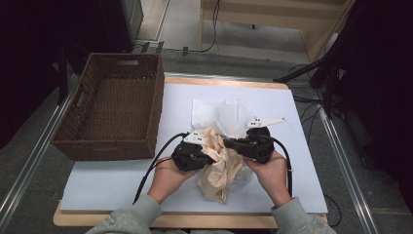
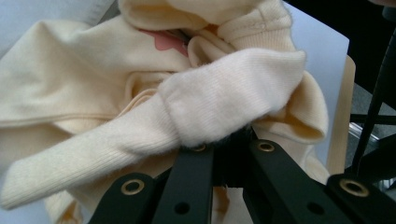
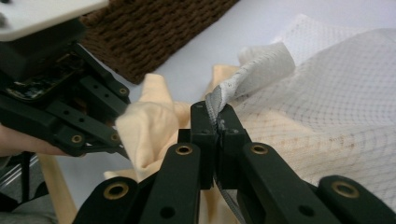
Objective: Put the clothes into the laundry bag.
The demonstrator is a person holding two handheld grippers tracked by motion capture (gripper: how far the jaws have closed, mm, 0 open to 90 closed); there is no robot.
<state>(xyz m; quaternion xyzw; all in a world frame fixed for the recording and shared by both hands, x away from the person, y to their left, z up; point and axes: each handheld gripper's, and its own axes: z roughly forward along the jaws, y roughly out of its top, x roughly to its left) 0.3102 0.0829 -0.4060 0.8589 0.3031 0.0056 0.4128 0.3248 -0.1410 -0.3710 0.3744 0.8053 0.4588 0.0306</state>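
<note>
A cream-yellow garment (image 1: 221, 168) hangs bunched between my two grippers above the white table cover. My left gripper (image 1: 208, 147) is shut on its ribbed cuff (image 2: 224, 100); the garment (image 2: 70, 88), with a pink patch, lies behind the cuff. My right gripper (image 1: 230, 143) faces the left one and is shut on the grey-trimmed edge of a white mesh bag (image 3: 252, 70). The mesh bag (image 1: 219, 114) spreads on the table just beyond the grippers. In the right gripper view the left gripper (image 3: 119, 144) is close at left, holding the cream garment (image 3: 149, 126).
An empty brown wicker basket (image 1: 109, 148) stands at the table's left, also the basket (image 3: 154, 32) at the top of the right gripper view. The white cover (image 1: 112, 183) lies over a wooden tabletop. Cables trail from both grippers toward the front edge.
</note>
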